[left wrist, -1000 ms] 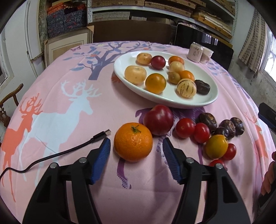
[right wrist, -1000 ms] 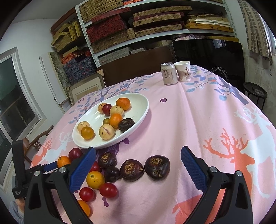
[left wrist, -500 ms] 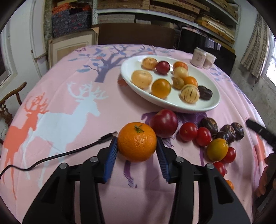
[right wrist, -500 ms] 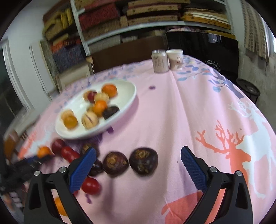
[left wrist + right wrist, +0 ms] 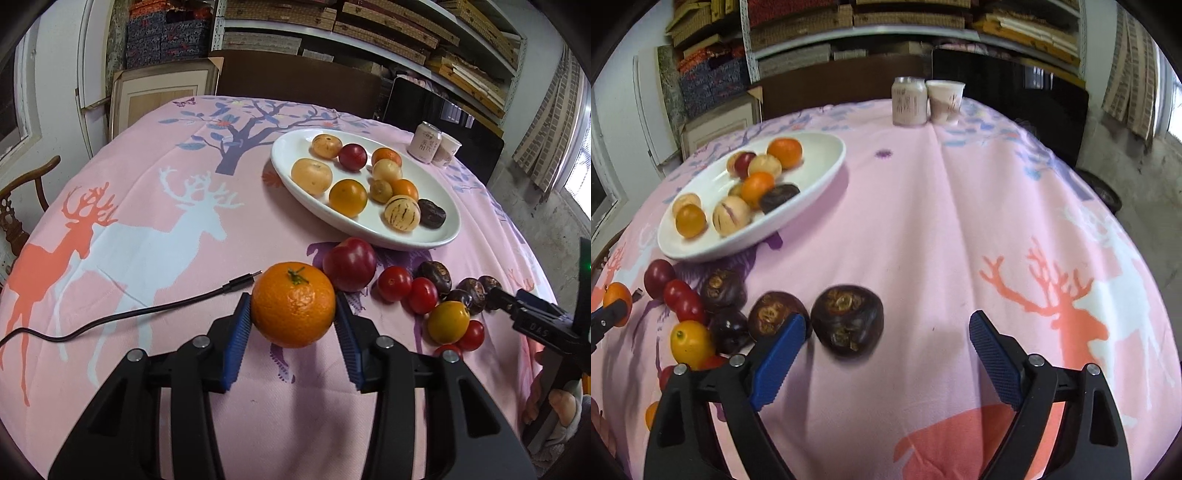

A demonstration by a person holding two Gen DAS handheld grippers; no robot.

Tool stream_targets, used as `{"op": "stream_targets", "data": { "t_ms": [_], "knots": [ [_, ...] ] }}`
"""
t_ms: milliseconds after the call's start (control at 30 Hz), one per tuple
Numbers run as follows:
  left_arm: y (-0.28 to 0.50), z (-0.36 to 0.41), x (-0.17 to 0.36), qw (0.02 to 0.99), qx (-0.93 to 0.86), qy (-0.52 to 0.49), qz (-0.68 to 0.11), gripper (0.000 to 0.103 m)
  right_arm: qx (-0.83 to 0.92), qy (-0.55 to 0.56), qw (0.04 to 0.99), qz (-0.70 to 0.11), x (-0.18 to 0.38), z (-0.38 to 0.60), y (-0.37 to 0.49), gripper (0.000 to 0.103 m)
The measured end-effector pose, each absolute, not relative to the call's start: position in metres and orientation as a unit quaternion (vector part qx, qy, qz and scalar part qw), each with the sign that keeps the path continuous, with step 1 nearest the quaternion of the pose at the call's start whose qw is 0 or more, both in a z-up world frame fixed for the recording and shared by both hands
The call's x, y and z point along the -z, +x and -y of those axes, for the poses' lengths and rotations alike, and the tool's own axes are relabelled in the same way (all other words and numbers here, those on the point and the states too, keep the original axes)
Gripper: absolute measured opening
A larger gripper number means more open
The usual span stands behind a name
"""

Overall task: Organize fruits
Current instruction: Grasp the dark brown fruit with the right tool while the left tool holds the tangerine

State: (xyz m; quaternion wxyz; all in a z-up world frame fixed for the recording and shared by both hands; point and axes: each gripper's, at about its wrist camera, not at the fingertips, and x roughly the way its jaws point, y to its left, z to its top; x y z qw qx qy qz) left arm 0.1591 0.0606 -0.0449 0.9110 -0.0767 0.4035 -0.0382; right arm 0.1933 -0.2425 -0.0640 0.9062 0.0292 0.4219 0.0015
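Left wrist view: the left gripper (image 5: 293,320) clamps an orange mandarin (image 5: 293,305) between its blue pads, just near of a large red fruit (image 5: 349,263). Far right of them the white oval plate (image 5: 439,242) carries orange, pale, striped and dark fruits. A black cable (image 5: 122,317) trails across the pink deer-print tablecloth (image 5: 147,206) to the left. In the right wrist view, the right gripper (image 5: 886,339) stands wide with its jaws closing, neither pad pressing the dark round fruit (image 5: 847,319) between them; its left pad seems to overlap a second dark fruit (image 5: 772,314), though blur leaves contact unclear.
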Motion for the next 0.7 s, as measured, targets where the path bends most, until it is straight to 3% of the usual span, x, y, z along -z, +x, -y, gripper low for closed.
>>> {"op": "stream_targets", "data": {
  "t_ms": [433,700],
  "knots": [
    [0.158,-0.060,0.046,0.908,0.046,-0.083,-0.408,0.044,0.039,0.035,0.907,-0.417,0.065,0.267,0.202,0.089],
    [0.159,-0.060,0.047,0.907,0.045,-0.081,-0.411,0.044,0.017,0.029,0.897,-0.441,0.073,0.262,0.209,0.076]
  ]
}}
